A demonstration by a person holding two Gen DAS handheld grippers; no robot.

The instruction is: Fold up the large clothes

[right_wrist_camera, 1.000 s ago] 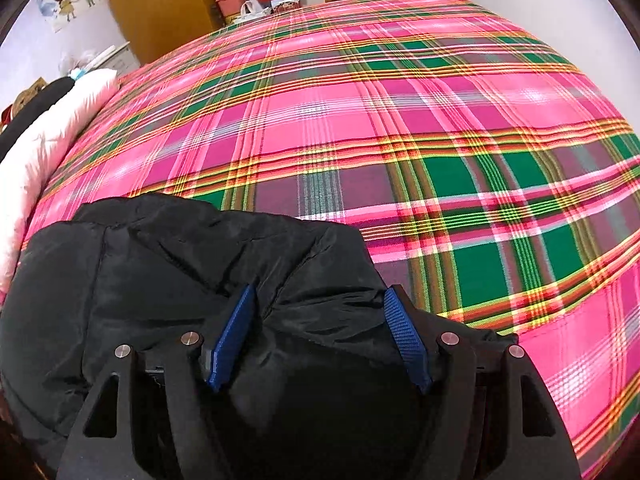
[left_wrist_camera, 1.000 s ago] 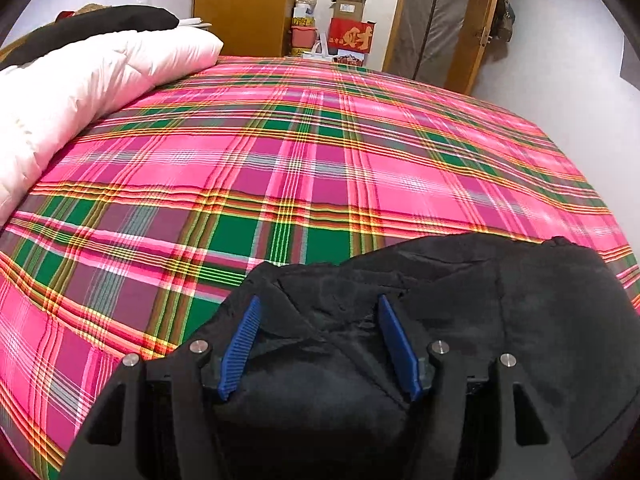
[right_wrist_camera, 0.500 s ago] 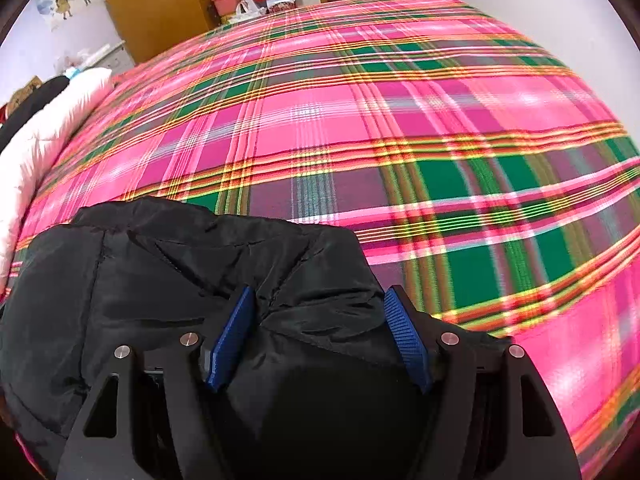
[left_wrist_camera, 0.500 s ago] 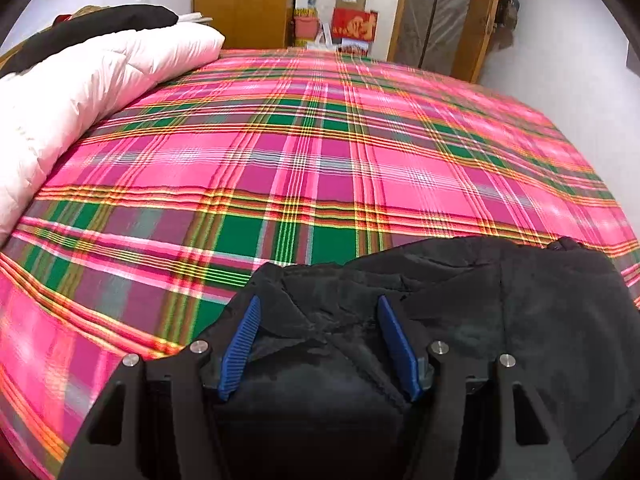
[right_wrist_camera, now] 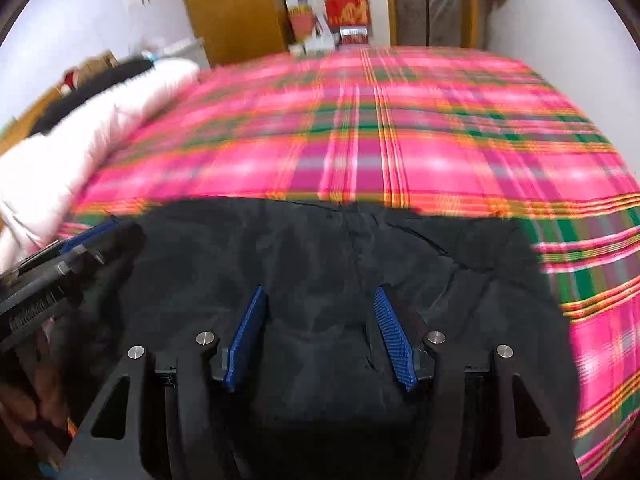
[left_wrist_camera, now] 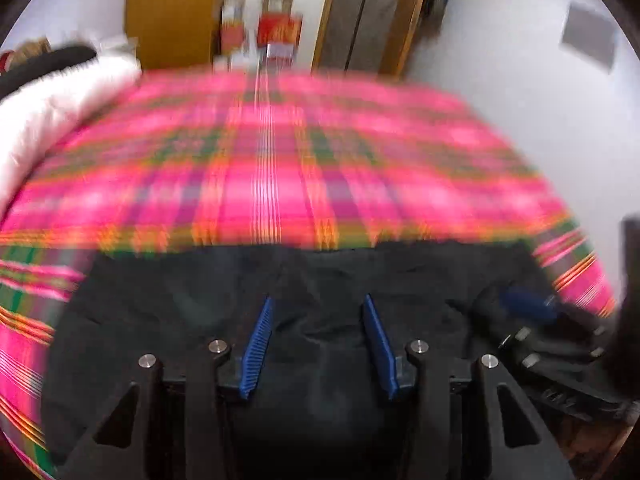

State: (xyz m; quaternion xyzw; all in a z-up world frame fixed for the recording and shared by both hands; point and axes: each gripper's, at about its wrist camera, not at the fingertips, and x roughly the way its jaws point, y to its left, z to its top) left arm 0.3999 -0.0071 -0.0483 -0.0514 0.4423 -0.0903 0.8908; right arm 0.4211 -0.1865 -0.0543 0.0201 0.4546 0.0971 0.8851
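A black padded jacket [left_wrist_camera: 320,280] lies on the pink plaid bed [left_wrist_camera: 280,168], at its near edge. My left gripper [left_wrist_camera: 318,316] has blue pads spread apart over the jacket, with bunched black cloth between them. My right gripper [right_wrist_camera: 320,308] stands the same way over the jacket [right_wrist_camera: 340,248], pads apart with cloth between. The right gripper also shows at the right edge of the left wrist view [left_wrist_camera: 532,308]. The left gripper shows at the left edge of the right wrist view [right_wrist_camera: 76,248]. Both views are blurred by motion.
A white duvet [left_wrist_camera: 52,120] and a dark garment [left_wrist_camera: 48,60] lie along the bed's left side. A wooden wardrobe [left_wrist_camera: 172,12], boxes [left_wrist_camera: 280,32] and a door [left_wrist_camera: 368,16] stand beyond the bed. A white wall [left_wrist_camera: 540,92] is to the right.
Both grippers have pulled back and tilted up fast, and the views are now blurred. The jacket's far edge now lies wider and straighter. Each gripper now shows in the other's view.
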